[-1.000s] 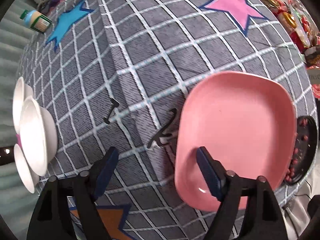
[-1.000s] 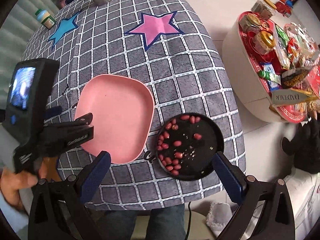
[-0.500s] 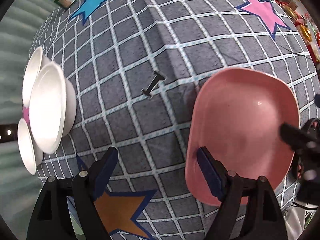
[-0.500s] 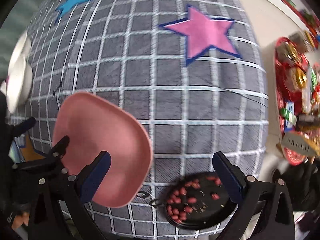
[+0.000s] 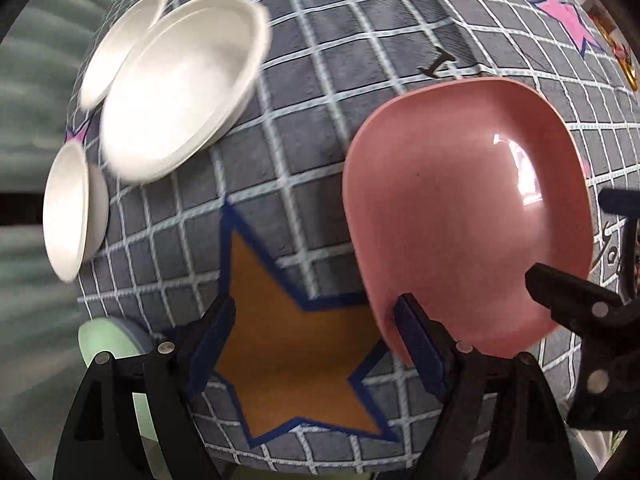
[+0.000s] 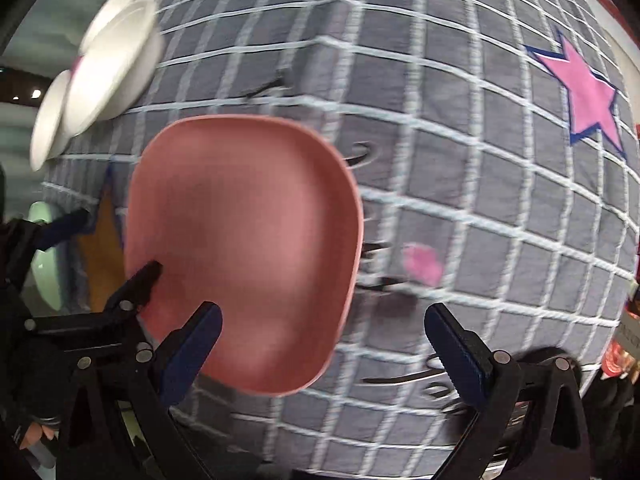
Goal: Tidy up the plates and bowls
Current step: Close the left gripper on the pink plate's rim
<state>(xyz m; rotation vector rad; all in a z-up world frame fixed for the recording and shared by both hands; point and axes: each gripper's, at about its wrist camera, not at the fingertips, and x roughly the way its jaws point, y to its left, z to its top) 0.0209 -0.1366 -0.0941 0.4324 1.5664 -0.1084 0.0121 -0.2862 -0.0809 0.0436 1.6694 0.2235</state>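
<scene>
Stacked white round bowls [image 5: 172, 88] at left edge of the grey checked tablecloth [image 5: 304, 152], left gripper [image 5: 312, 344] open over orange star, pink rounded-square plate [image 5: 460, 216] now lifted and tilted versus a second ago, right gripper [image 6: 320, 344] open, so transfer toward stack seems underway

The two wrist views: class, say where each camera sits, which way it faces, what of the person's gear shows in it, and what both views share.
Left wrist: sits on the left gripper, facing forward over the checked tablecloth; shows its own open fingers and the right gripper at the right edge.
Right wrist: sits on the right gripper, facing the same cloth; shows its open fingers, the left gripper and a gloved hand.
Shared: pink plate, white bowls, orange star.
</scene>
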